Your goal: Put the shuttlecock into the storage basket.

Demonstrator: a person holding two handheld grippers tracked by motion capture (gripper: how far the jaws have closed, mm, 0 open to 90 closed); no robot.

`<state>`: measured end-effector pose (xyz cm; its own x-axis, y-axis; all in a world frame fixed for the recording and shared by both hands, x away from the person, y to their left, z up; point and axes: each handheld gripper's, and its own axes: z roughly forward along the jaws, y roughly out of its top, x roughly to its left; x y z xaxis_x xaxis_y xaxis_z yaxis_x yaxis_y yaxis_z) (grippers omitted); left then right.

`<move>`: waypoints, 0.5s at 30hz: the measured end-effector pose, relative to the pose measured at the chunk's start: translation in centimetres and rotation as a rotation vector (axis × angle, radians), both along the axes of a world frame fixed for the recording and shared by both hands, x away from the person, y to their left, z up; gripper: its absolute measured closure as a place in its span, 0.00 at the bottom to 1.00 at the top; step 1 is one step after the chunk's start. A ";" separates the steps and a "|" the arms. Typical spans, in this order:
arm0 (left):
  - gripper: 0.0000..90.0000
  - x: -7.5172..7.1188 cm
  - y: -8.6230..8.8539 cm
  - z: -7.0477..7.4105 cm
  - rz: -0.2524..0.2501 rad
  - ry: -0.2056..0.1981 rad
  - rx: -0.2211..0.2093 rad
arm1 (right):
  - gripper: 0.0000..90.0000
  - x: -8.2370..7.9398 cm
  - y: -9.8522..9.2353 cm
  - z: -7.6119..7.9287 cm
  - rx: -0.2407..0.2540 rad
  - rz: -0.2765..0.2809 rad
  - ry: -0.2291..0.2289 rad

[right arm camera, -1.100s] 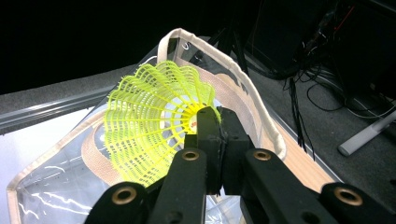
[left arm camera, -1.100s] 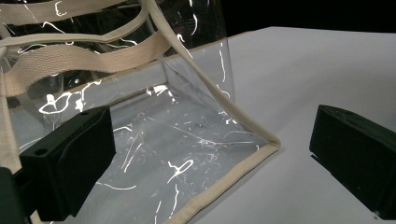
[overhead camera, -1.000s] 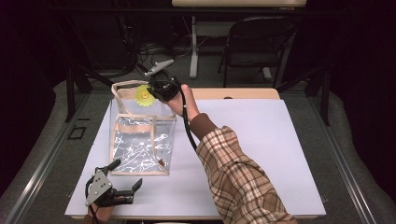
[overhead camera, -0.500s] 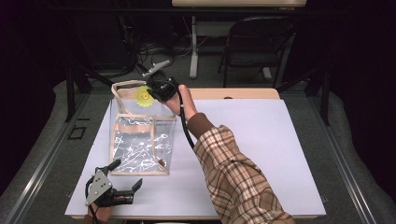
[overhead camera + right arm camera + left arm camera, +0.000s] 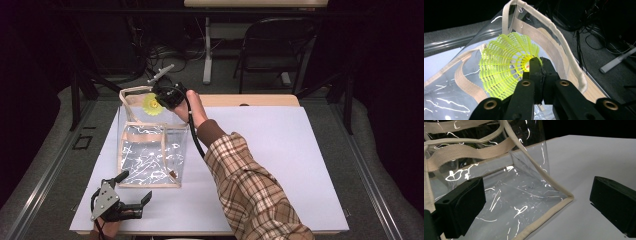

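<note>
Shuttlecock (image 5: 506,62) pinched above clear bag (image 5: 454,100)

A white rectangular surface (image 5: 300,150) stands on grey carpet floor (image 5: 45,150) in a dark room. Beyond its far edge lie a pale wooden board (image 5: 250,100), a black folding metal chair (image 5: 272,50), tangled black cables (image 5: 165,55) and a white table leg (image 5: 207,50).
</note>
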<state>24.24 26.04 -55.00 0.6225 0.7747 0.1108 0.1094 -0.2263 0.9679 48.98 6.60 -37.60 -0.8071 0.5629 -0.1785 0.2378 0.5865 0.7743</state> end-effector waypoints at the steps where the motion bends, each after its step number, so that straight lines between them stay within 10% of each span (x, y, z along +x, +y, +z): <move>1: 0.00 0.0 0.0 0.0 0.000 0.000 0.000 | 0.99 0.0 0.1 0.0 -0.005 0.001 0.000; 15: 0.00 0.0 0.1 0.0 0.001 0.000 -0.003 | 0.99 0.5 1.1 -0.5 -0.076 -0.023 0.000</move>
<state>24.25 26.10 -55.00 0.6215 0.7758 0.1085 0.1101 -0.2236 0.9684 49.43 7.71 -38.09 -0.7940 0.5663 -0.2210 0.2523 0.6379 0.7276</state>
